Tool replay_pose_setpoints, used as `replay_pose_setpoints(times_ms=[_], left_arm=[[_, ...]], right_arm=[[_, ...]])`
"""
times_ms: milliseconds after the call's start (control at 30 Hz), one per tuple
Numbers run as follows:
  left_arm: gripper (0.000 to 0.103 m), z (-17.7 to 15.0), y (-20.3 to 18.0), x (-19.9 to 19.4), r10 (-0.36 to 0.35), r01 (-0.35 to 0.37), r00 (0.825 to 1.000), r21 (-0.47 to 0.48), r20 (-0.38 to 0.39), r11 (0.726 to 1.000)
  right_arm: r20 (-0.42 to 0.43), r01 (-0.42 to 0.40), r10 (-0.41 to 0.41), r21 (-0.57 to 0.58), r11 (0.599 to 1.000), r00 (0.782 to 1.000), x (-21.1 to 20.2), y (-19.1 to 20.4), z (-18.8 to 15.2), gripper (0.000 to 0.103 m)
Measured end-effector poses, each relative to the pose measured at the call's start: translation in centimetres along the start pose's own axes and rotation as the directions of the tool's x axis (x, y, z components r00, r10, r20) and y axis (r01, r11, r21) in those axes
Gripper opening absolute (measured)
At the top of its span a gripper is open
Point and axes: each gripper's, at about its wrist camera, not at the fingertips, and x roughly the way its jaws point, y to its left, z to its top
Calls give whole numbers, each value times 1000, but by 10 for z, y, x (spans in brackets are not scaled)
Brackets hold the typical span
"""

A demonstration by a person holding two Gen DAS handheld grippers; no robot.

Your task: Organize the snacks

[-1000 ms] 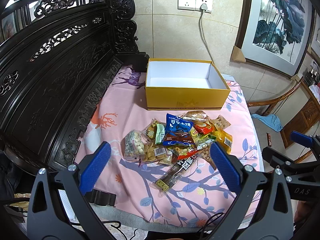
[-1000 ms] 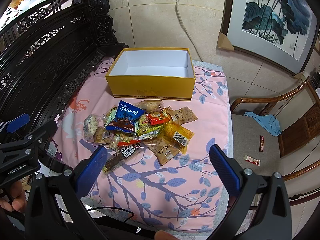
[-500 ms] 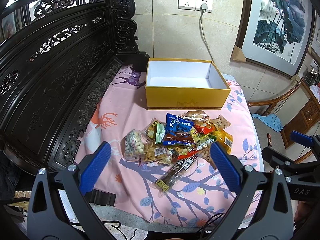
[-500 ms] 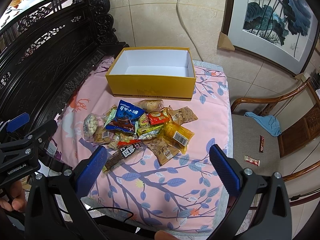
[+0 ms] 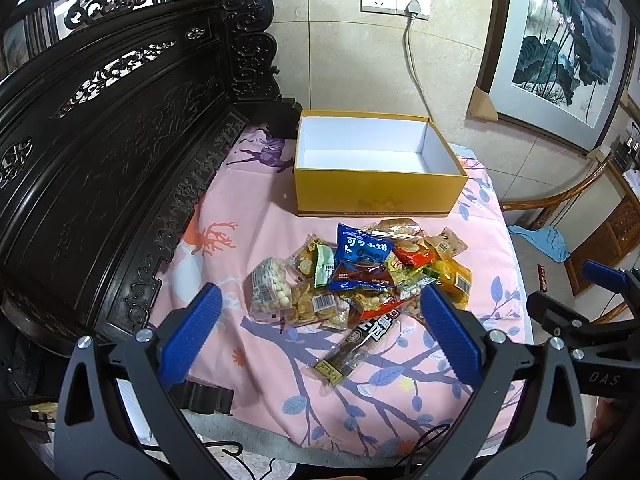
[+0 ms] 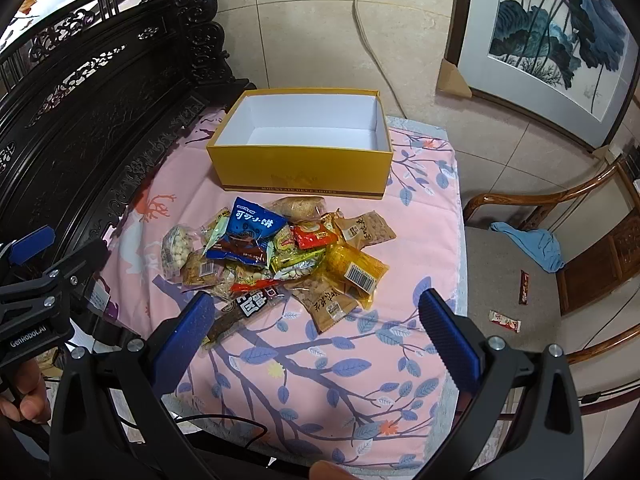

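Observation:
A pile of snack packets (image 5: 360, 276) (image 6: 280, 256) lies on the pink floral cloth (image 5: 256, 232) (image 6: 420, 240), with a blue packet (image 5: 360, 246) (image 6: 250, 226) on top and a dark bar (image 5: 356, 346) (image 6: 244, 308) at its near edge. Behind it stands an empty yellow box (image 5: 376, 196) (image 6: 300, 172) with a white inside. My left gripper (image 5: 320, 316) is open, hovering short of the pile. My right gripper (image 6: 316, 320) is open too, above the cloth's near part, with nothing held.
A carved dark wooden bench back (image 5: 100, 152) runs along the left. A wooden chair (image 6: 560, 280) to the right holds a blue cloth (image 6: 532, 244) and two small packets (image 6: 505, 320). A cable (image 6: 372, 48) hangs from the wall socket behind the box.
The right wrist view has shifted very slightly; the snacks, the box and the left gripper have not moved.

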Motion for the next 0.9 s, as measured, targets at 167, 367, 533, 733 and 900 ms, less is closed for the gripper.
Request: replay_pose_setpoints(times_ms=[167, 367, 533, 733, 900], left_arm=[[101, 2, 1, 4, -2, 2, 1000, 1, -9, 1000], [101, 4, 4, 14, -9, 9, 1000, 9, -6, 1000], [101, -5, 22, 38, -19, 20, 1000, -33, 13, 999], [101, -26, 50, 71, 0, -3, 999, -93, -34, 996], [101, -36, 62, 84, 19, -23, 999, -85, -49, 996]], right_arm=[[-12, 6, -6, 4, 1000, 1000, 5, -1, 4, 102], [-3, 5, -5, -5, 1000, 1000, 17, -5, 5, 102], [-12, 4, -5, -32, 999, 1000, 65, -27, -14, 102], [-87, -104, 100, -53, 993, 991, 139, -50, -42, 91], [-46, -93, 85, -201, 975, 995, 171, -52, -30, 84]])
